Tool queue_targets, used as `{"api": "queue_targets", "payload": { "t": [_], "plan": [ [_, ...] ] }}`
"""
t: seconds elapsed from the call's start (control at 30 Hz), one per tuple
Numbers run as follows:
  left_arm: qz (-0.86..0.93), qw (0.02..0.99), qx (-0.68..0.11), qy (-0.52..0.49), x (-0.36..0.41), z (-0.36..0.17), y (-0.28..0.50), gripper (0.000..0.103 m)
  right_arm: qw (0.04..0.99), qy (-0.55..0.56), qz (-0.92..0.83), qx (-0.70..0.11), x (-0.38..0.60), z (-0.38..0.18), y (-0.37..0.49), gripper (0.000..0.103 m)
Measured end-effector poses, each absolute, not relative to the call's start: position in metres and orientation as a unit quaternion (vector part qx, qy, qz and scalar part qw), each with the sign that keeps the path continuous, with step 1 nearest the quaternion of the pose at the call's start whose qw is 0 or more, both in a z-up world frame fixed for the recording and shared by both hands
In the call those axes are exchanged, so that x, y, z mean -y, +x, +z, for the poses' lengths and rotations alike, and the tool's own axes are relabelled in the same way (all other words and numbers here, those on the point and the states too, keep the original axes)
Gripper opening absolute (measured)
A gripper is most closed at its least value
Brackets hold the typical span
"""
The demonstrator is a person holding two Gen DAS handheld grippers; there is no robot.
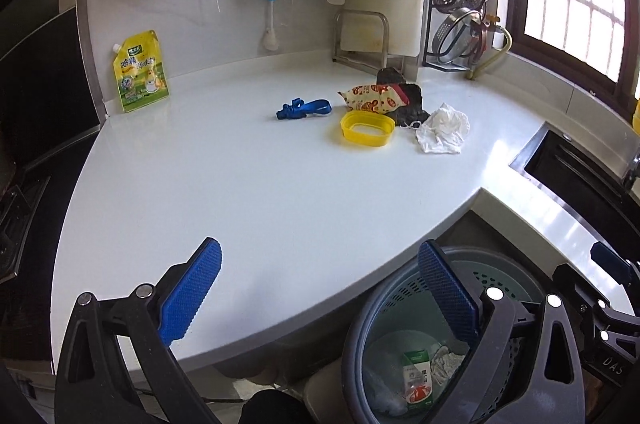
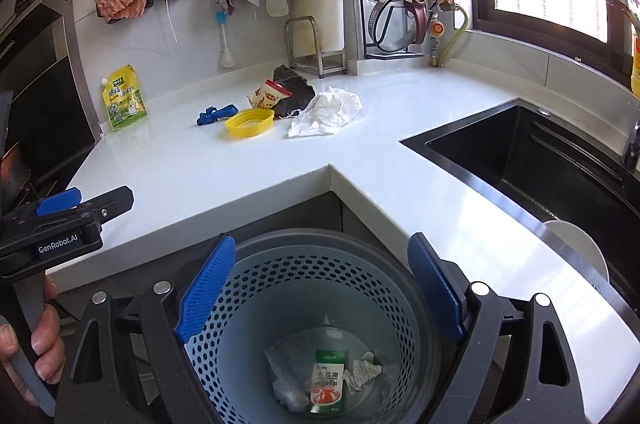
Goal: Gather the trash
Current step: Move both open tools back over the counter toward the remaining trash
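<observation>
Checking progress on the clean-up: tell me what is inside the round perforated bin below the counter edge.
The round perforated bin holds a green-and-white carton, a crumpled white paper scrap and clear plastic wrapping. Anything beneath these is covered, and the gripper fingers hide part of the bin's wall.

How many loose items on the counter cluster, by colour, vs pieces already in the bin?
Blue: 1, clip
Yellow: 1, oval ring
Red-patterned: 1, snack wrapper
Dark: 1, wrapper
White: 1, crumpled tissue
In bin: at least 3
Total: 8
</observation>
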State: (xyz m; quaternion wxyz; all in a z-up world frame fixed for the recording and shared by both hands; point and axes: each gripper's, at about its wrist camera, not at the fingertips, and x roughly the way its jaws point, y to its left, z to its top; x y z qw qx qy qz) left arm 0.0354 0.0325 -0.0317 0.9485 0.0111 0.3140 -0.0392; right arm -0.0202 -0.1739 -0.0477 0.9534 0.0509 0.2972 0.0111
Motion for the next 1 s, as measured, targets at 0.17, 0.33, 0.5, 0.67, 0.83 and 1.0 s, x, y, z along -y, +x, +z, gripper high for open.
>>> {"api": "queue_targets", "payload": {
  "t": [0.17, 0.33, 0.5, 0.67, 0.83, 1.0],
  "plan": [
    [-0.030, 0.951, -0.308, 0.008, -0.035, -0.025, 0.065, 0.097, 0.955, 0.050, 0.012, -0.292, 0.180, -0.041, 0.008, 0.084],
    [-0.026, 0.949, -0.314, -0.004, -0.033, -0.023, 0.099, 0.097, 0.955, 0.047, 0.013, -0.293, 0.184, -0.037, 0.041, 0.084],
    [-0.025, 0.948, -0.319, -0.005, -0.027, -0.021, 0.133, 0.097, 0.952, 0.046, 0.018, -0.304, 0.188, -0.035, 0.080, 0.084],
    [-0.029, 0.944, -0.330, -0.010, -0.019, -0.023, 0.164, 0.097, 0.948, 0.052, 0.021, -0.312, 0.192, -0.033, 0.115, 0.084],
    [-0.031, 0.937, -0.347, -0.004, -0.009, -0.029, 0.193, 0.097, 0.943, 0.061, 0.023, -0.326, 0.197, -0.035, 0.148, 0.084],
    [-0.032, 0.931, -0.363, -0.001, -0.005, -0.036, 0.215, 0.097, 0.936, 0.067, 0.025, -0.344, 0.199, -0.040, 0.180, 0.084]
  ]
}}
